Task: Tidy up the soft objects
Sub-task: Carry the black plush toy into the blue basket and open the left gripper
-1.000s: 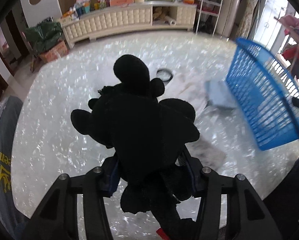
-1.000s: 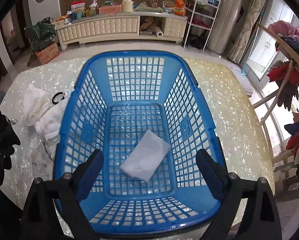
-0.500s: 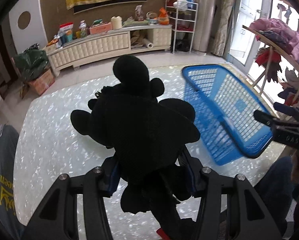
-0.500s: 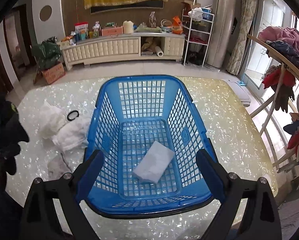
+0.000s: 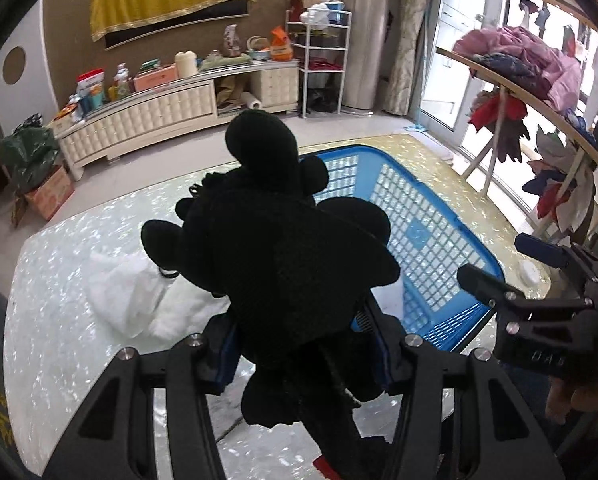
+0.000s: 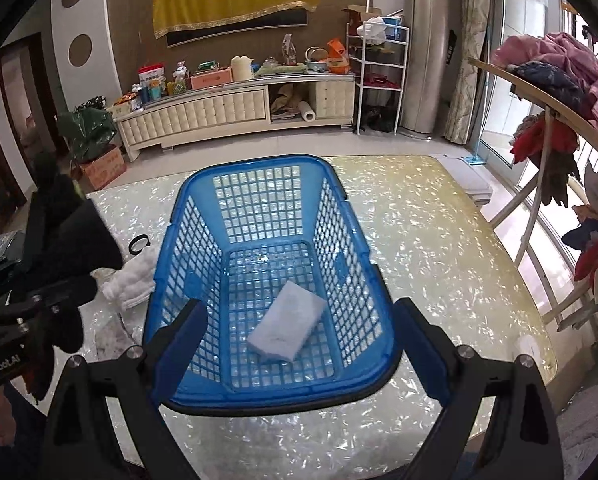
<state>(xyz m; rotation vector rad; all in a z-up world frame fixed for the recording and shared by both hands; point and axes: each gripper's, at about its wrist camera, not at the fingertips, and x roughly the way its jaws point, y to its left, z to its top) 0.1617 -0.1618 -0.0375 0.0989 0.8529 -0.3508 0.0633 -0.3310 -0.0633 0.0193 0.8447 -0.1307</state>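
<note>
Bench (image 6: 439, 248), pearly shell-pattern top, carries the blue mesh laundry basket (image 6: 203, 216) at centre. Basket holds one item only: a pale folded cloth (image 6: 287, 326) flat on its floor, so one soft object looks sorted.

In hand: a black plush toy (image 5: 283, 248), clamped between the left gripper (image 5: 303, 354) fingers, held in the air over the near left of the basket, not yet in. Likely next in.

Left on the bench, left of the basket: a heap of white towels (image 6: 133, 278), a greyish cloth nearer the front edge, and a small black ring (image 6: 139, 245), maybe a hair tie.

Right gripper (image 6: 299, 328) empty, fingers wide apart, aimed at the basket's near rim.

Writing: partial "enRobot.AI" on the left gripper body in the right wrist view; yellow letters at the left wrist view's left edge, unreadable.
</note>
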